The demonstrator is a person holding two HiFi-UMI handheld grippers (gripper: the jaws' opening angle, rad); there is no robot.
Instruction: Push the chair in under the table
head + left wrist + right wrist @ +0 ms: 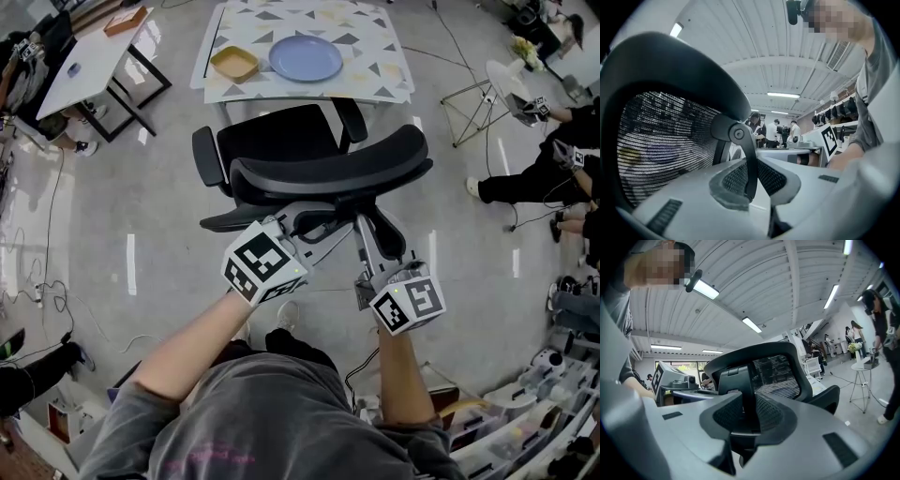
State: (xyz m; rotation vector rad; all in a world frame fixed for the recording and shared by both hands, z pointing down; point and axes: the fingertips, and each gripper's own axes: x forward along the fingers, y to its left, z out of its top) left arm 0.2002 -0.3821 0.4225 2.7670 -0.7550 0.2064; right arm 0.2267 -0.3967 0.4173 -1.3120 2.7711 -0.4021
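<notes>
Black mesh chair (309, 155) stands just short of the counter (398, 89), its seat not yet under. The left gripper (750, 180) and right gripper (749, 420) both have jaws clenched on its back frame (323, 230). Uneven pushing could swivel it and knock an armrest (208, 155) against the counter edge.

**Setting:** open-plan lab or workshop hall, shared by several people.

**Floor** (141, 216): polished grey concrete, with loose cables (49, 225) trailing across it.

**Ceiling** (754, 282): ribbed metal panels fitted with strip lights (705, 288).

**Furniture:** patterned table (375, 56), white work table (94, 56), small round stand (506, 80), mesh office chair (319, 159).

**Storage:** clear plastic bins (506, 427) of small parts along one edge. Wall shelves (834, 110) are lined with dark gear.

**Occupants:** seated person (544, 173) in black at the right. A standing group (759, 124) gathers round a bench in the background.
</notes>
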